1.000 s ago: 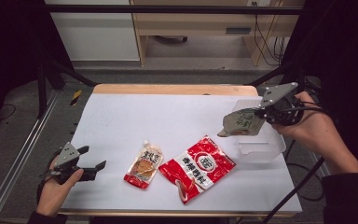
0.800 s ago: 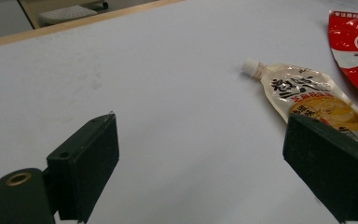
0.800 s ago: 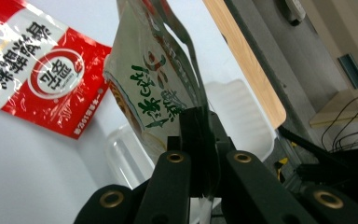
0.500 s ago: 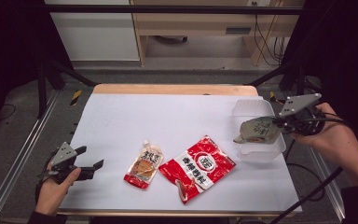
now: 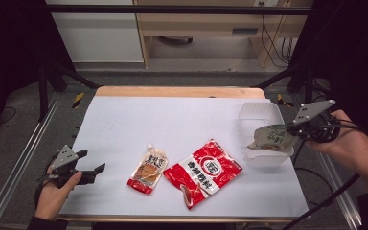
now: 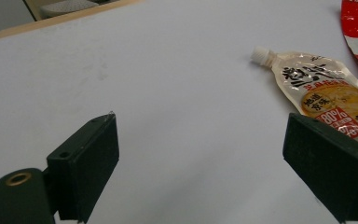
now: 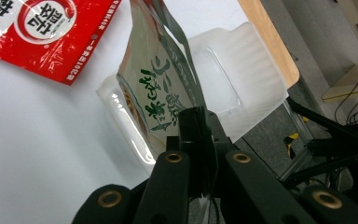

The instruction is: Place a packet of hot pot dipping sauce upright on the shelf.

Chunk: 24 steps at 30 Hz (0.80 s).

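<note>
Right gripper [image 5: 294, 134] is clamping one edge of a green-lettered pouch [image 5: 273, 137], jaws pressed together on the foil. The pouch is hanging over the near half of the clear tray [image 5: 258, 111]; in the right gripper view the pouch [image 7: 161, 93] is standing tilted, its lower edge down at the tray's [image 7: 242, 70] near wall. Whether it is touching the tray floor cannot be told.

The tray is sitting at the desk's [image 5: 182, 115] right edge, its right wall almost flush with that edge, so the right hand [image 5: 352, 146] is working from outside the desk.

Left gripper [image 5: 88, 165] is hovering at the near left corner, jaws wide apart, holding nothing. In the left gripper view bare white desk [image 6: 168, 84] is lying between the jaws.

The spout pouch [image 5: 148, 170] and the red bag [image 5: 203, 171] are lying flat near the front edge, just beside each other, their near corners close. The red bag's right corner is lying near the tray's near wall. The whole far half of the desk, up to the wooden strip [image 5: 177, 92], is lying open.
</note>
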{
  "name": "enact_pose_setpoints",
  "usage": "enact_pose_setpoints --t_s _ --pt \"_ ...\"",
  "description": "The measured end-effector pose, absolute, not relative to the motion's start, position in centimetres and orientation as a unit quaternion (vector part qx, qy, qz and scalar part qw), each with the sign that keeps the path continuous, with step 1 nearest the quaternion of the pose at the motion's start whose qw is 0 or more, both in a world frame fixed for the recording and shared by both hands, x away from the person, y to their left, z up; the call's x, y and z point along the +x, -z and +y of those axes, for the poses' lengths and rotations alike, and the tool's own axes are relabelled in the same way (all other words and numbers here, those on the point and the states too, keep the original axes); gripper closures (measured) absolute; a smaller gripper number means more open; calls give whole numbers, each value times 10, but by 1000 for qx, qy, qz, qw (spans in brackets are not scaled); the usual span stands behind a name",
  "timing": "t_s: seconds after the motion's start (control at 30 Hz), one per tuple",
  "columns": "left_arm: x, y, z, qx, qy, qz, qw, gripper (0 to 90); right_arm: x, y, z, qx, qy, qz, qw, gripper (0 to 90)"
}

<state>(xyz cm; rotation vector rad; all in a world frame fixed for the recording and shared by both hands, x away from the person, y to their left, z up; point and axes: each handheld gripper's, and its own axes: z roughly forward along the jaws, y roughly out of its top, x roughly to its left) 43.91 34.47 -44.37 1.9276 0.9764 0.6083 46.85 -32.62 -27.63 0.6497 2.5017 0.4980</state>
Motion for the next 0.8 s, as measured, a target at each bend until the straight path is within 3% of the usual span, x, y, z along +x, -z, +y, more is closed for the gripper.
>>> enact_pose_setpoints --t_s 0.8 --pt "439 444 346 778 -247 390 426 104 485 323 -322 243 -186 933 191 895"
